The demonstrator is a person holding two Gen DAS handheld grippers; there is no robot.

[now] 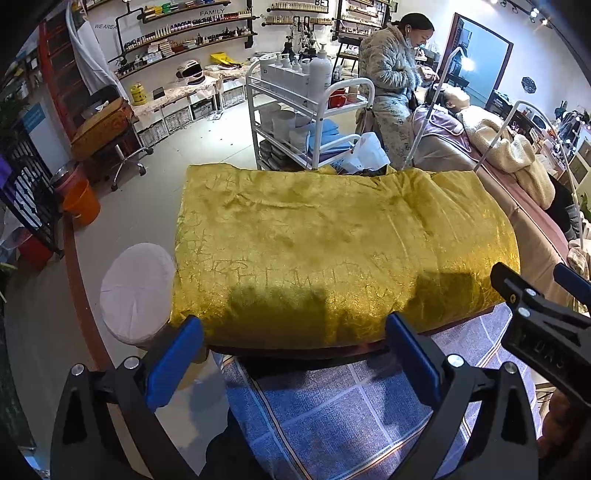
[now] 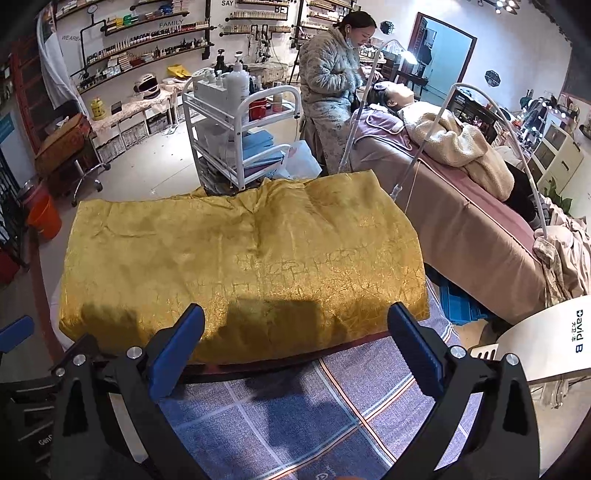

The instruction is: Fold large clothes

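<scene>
I read "FAMILY" on the back wall (image 1: 211,13) between the bottle shelves at about 11 o'clock, and "WE ARE A" further left on that wall; from the right wrist I also catch "SAY" and "BE" up at 12 o'clock; at 4 o'clock a white curved device (image 2: 546,332) carries "David B" in blue, with small characters beside it that I cannot make out.

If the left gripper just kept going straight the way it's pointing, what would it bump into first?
Most likely the near edge of the folded gold quilt, which lies right ahead of the open left gripper. Depth is hard to judge; aimed slightly lower, it could meet the blue checked cloth first.
</scene>
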